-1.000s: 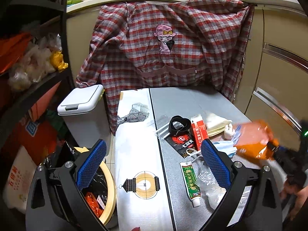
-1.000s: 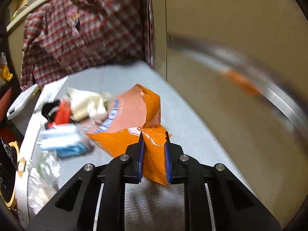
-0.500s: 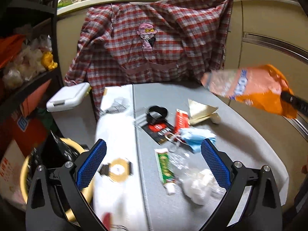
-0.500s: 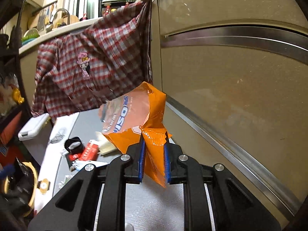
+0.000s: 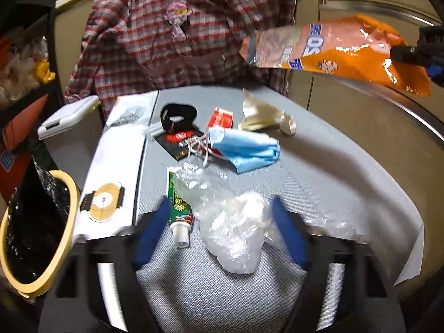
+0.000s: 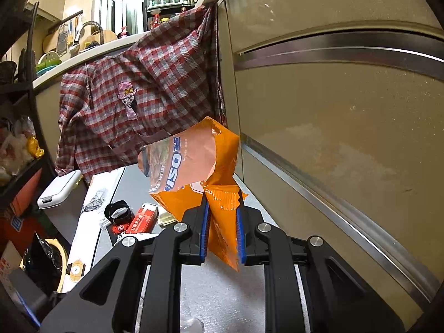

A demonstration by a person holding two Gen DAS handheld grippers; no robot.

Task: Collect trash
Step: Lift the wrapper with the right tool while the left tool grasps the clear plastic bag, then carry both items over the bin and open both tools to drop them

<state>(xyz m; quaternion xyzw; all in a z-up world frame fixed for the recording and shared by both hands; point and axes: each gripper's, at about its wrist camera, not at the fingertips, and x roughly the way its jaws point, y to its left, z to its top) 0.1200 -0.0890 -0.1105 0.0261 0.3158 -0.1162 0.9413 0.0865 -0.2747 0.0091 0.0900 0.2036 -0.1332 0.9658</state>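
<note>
Above the grey table (image 5: 319, 172), my right gripper (image 6: 222, 233) has its blue pads pinched on the crimped end of the orange snack bag (image 6: 194, 163), which hangs in the air with its torn mouth sagging toward the plaid shirt (image 6: 144, 94). I judge the bag nearly weightless, thin, crinkly and slick, so the sealed seam looks like the best hold; the open mouth would probably tear or slide.

My left gripper (image 5: 222, 233) is spread wide over the near end of the table, straddling the crumpled clear plastic bag (image 5: 236, 236), with the toothpaste tube (image 5: 179, 208) just inside its left pad. I expect that plastic to squash to almost nothing, so I would take its thickest bunch. Farther along the table lies the blue face mask (image 5: 247, 149), soft, with loose strings that could snag. The bin with the black liner (image 5: 36, 222) stands off the table's left side.

Both left pads are blurred. I cannot tell whether the snack bag is empty, and the bin's contents are lost in shadow.
</note>
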